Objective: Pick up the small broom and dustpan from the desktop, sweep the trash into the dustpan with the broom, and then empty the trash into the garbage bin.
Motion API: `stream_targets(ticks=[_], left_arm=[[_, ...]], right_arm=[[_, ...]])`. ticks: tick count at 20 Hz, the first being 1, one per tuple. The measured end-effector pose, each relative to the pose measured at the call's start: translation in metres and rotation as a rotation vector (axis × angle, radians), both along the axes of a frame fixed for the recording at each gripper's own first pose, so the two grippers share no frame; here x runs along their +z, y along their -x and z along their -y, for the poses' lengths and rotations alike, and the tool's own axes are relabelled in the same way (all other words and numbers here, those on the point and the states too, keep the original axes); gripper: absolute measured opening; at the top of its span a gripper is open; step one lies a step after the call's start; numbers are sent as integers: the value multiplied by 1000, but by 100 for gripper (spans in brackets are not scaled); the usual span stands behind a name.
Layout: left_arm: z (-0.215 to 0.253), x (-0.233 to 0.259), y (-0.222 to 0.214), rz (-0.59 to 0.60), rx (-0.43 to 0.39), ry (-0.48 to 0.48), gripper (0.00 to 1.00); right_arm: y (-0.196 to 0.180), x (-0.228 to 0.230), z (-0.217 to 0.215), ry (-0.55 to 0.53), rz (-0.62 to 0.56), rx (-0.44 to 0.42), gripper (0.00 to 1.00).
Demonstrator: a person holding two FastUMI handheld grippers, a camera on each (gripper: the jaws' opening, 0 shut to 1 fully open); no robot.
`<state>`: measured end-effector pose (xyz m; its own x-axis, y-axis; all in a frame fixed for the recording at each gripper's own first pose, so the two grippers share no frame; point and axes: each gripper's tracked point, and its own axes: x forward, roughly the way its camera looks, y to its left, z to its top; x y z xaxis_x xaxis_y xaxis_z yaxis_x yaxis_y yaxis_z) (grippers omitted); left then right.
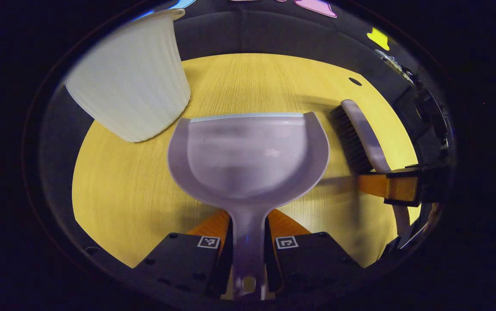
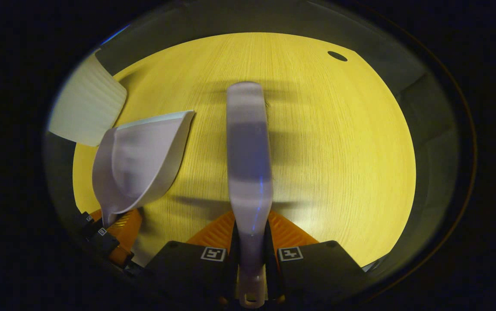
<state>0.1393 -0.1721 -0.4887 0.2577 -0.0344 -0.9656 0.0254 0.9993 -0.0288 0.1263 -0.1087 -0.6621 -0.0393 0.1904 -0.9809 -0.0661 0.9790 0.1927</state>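
Dustpan [image 1: 248, 160]: thin moulded plastic, judged light, stiff and somewhat slippery; handle clamped in the left hand-held gripper [image 1: 248, 255], pan held over the bench [image 1: 114, 198] beside the ribbed bin [image 1: 131, 82]. Broom [image 2: 248, 164]: light, rigid handle clamped in the right hand-held gripper [image 2: 251, 259]; best held by the handle.

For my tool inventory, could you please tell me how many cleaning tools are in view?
2. The dustpan is held by its handle in the left gripper, beside the bin. The broom is held in the right gripper, to the dustpan's right.
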Motion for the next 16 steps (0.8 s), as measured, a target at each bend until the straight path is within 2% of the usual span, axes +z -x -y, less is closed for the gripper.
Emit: stream_targets(ticks=[2,3,4,5,6,8,11,12,13,16], left_arm=[[-2,-1,2,4,-52,-31,31],[-1,-2,1,0,-67,-39,32],[-2,1,0,-3,-71,-43,32],[-1,2,-1,-4,-77,-37,32],[0,5,-1,-4,-85,-31,32],[3,13,-2,10,-96,-17,53],[5,34,5,55,-129,-17,68],[3,44,4,84,-129,-30,72],[4,55,3,121,-128,-31,73],[3,109,-4,291,-108,-3,73]], right_arm=[[-2,3,-4,-1,-3,-14,30],[-2,5,-5,-9,-13,-15,24],[-1,5,-6,-22,-21,-15,30],[2,6,-6,-24,-30,-13,29],[3,7,-4,-24,-32,-5,40],[2,13,1,-6,-4,6,58],[-4,29,5,-19,48,-19,100],[-5,36,7,-29,67,-26,92],[-5,45,9,-36,84,-30,100],[-14,85,22,-43,215,-37,100]])
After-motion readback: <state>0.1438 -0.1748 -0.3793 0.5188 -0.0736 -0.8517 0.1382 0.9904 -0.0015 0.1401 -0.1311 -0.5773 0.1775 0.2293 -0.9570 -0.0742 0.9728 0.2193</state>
